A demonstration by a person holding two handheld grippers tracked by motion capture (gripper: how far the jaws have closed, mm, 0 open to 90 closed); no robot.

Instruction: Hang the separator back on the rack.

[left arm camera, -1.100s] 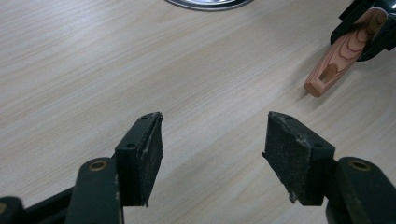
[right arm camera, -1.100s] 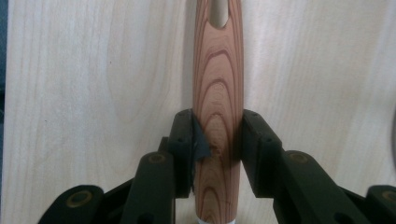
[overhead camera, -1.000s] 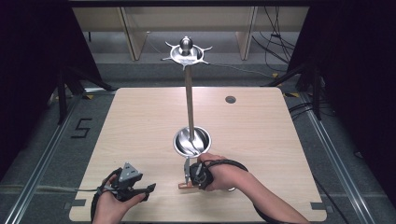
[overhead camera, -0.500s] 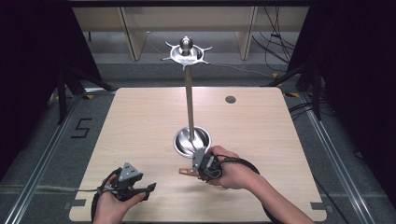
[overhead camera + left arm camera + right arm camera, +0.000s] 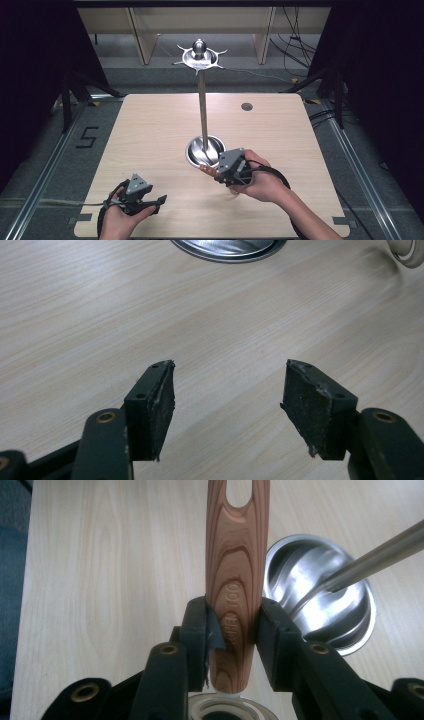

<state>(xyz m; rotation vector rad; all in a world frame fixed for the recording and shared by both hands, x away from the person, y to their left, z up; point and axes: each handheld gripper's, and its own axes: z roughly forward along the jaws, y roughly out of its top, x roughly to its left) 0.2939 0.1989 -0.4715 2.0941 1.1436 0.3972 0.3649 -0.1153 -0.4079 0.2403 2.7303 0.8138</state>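
The right tongs point(image 5: 232, 630) were clenched on a wooden handle point(image 5: 237, 570), both black jaws pressing its grained sides; the handle had a slot near its far end and stamped lettering too blurred to read. In the high view the right tongs point(image 5: 220, 173) hung over the near middle of the bench point(image 5: 150, 135), held in the right hand point(image 5: 260, 180), with the handle's end point(image 5: 206, 169) poking out just beside the round steel base point(image 5: 197, 152) of a tall stand. A glass rim point(image 5: 227, 707) showed directly under the handle in the right gripper view.

The left tongs point(image 5: 227, 400) were released, their jaws standing well apart above bare wood, with nothing between them. The left hand point(image 5: 122, 215) held them point(image 5: 159, 201) low at the bench's near left corner.

From the base a thin steel pole point(image 5: 202, 110) rose upright to a dish-like top with a knob point(image 5: 199, 47). The bench was pale wood-grain with a dark round grommet point(image 5: 246, 106) near its far right. Around it lay grey floor marked with a "5" point(image 5: 88, 137), black curtains, cables and light wooden shelving point(image 5: 145, 30) behind.
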